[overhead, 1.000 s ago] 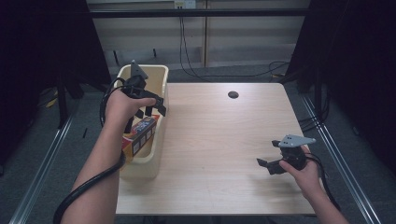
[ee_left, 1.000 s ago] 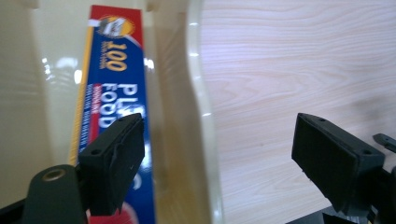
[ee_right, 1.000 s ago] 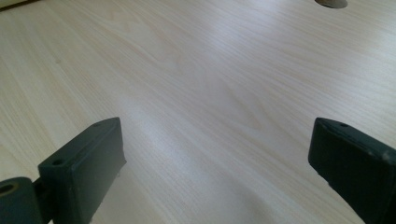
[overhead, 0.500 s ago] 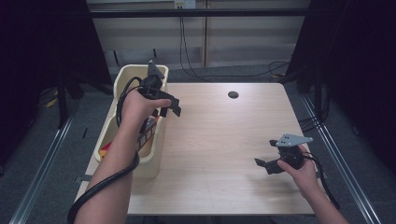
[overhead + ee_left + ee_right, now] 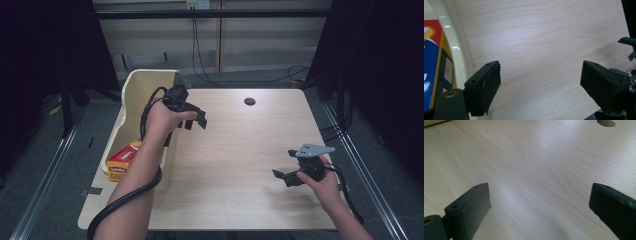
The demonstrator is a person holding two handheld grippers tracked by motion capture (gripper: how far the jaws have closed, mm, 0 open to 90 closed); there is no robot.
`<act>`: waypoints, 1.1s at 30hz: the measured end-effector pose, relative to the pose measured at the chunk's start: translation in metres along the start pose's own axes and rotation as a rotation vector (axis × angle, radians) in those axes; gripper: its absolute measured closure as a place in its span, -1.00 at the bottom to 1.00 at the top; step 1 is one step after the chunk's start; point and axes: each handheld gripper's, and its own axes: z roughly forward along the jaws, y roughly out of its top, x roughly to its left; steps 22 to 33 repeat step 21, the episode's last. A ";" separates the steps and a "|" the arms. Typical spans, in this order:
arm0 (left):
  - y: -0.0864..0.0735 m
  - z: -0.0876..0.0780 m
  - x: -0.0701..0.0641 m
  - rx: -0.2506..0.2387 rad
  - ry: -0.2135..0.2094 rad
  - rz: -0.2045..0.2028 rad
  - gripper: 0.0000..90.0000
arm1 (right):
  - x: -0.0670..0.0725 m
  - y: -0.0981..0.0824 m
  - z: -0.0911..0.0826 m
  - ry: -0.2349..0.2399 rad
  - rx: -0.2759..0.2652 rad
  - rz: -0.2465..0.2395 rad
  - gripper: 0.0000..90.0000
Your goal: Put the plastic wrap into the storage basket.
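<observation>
The left gripper (image 5: 196,119) is held over the table (image 5: 240,165) just beside the cream bin (image 5: 134,95), its jaws spread with nothing between them. A red and yellow box (image 5: 122,159) is seen lying in the near end of the bin, below the forearm. The right gripper (image 5: 290,172) is held low over the table's near right part, well apart from the bin, jaws spread and empty.

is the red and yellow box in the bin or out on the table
In the bin. The red and yellow box lies inside the cream bin, at its near end; the left gripper hangs open over the table.
</observation>
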 end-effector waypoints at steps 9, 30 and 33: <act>-0.001 0.018 -0.012 0.012 -0.023 0.026 -0.64 | 0.001 0.000 0.000 0.001 0.000 -0.002 -0.92; -0.004 0.038 -0.025 0.023 -0.063 0.062 -0.65 | 0.001 0.000 0.002 0.009 0.006 -0.006 -0.92; -0.004 0.038 -0.025 0.023 -0.063 0.062 -0.65 | 0.001 0.000 0.002 0.009 0.006 -0.006 -0.92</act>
